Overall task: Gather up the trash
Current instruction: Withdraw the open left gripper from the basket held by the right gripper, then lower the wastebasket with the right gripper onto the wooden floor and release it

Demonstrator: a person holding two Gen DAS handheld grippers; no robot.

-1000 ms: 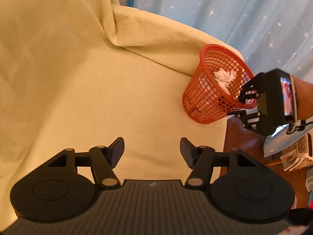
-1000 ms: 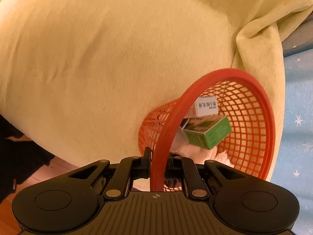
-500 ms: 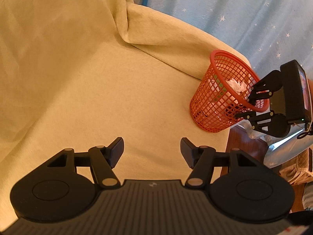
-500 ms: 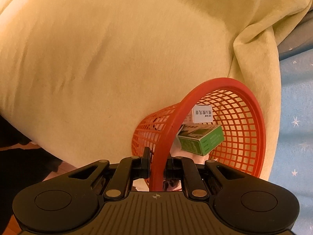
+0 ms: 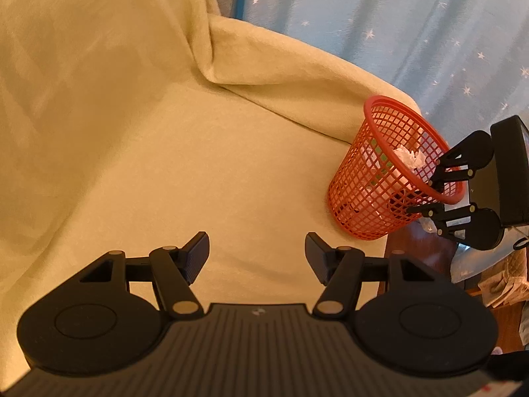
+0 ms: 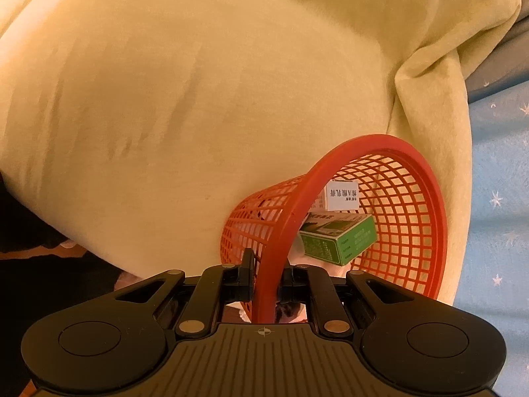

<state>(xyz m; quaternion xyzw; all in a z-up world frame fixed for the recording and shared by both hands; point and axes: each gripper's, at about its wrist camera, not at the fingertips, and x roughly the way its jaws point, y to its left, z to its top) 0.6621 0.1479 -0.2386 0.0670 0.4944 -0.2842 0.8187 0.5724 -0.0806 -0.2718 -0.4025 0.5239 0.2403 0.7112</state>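
1. My right tool (image 6: 264, 281) is pinched on the rim of the red mesh basket (image 5: 380, 192), one finger outside the wall and one inside. It has kept that pinch over the last second.
2. What has changed: in the left wrist view the basket now looks smaller and sits lower against the yellow cloth (image 5: 165, 132) than a second ago, and my right tool has drifted toward the right edge with it. I read this as my left tool backing away from the basket, or the basket being drawn off toward the edge of the surface; I cannot tell which.
3. The basket stands at the far right corner of the cloth-covered surface, just beside its edge, tipped toward my right tool. Whether its base touches the cloth I cannot say.
4. The trash is already inside: a green box (image 6: 340, 241) and a white printed box (image 6: 342, 195) lie against the mesh in the right wrist view, and crumpled white paper (image 5: 410, 158) shows near the rim in the left wrist view.
5. My left tool (image 5: 257, 258) is spread wide and carries nothing, hovering over bare cloth.
6. I see no loose trash on the cloth, so I judge collecting is near done and the basket is what gets handled now.
7. The risk is the tilt: tipping further could spill the boxes.
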